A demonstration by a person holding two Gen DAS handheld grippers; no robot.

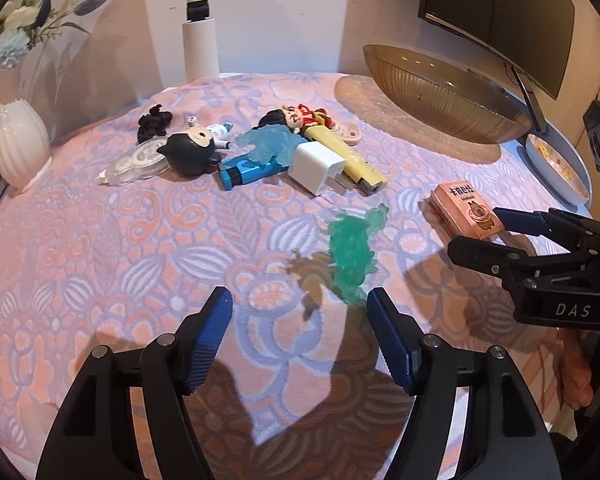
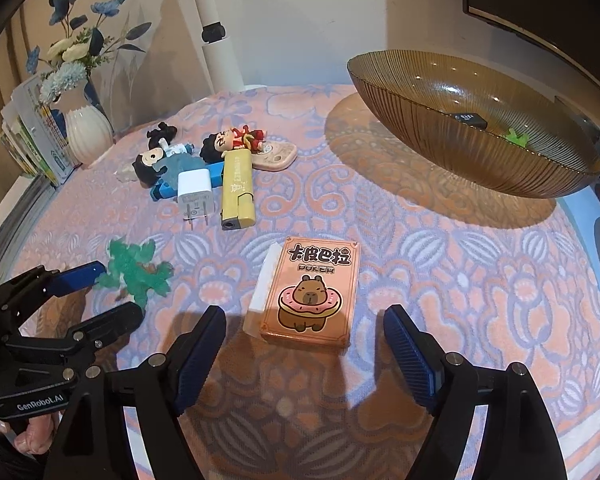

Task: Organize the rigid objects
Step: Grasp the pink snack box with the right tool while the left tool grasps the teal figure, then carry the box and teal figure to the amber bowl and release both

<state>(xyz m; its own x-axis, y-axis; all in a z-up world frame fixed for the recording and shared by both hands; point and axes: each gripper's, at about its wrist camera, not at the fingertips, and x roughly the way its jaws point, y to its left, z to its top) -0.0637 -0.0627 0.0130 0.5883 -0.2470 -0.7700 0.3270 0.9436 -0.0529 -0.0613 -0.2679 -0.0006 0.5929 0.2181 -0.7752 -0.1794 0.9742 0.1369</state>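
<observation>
Ahead of the right gripper (image 2: 304, 354), jaws spread and empty, the card box (image 2: 314, 294) lies flat on the worktop (image 2: 440, 280), its near end just short of the gap and roughly centred. It should be straddled across its long sides and pinched low. Left gripper (image 1: 300, 338), jaws also spread and empty; the green figure (image 1: 350, 256) sits beyond them, offset toward the right finger. Likely destination: the brown bowl (image 2: 480, 168).

Your tabletop cloth (image 2: 440, 264) is soft woven fabric, matt, patterned. Bowl (image 2: 472, 136) at the far right corner: ribbed amber glass or plastic, glossy. Card box (image 2: 312, 292): printed cardboard, slight sheen. Green figure (image 1: 350, 252): translucent rubbery plastic. Charger (image 2: 195, 194): smooth white plastic.
</observation>
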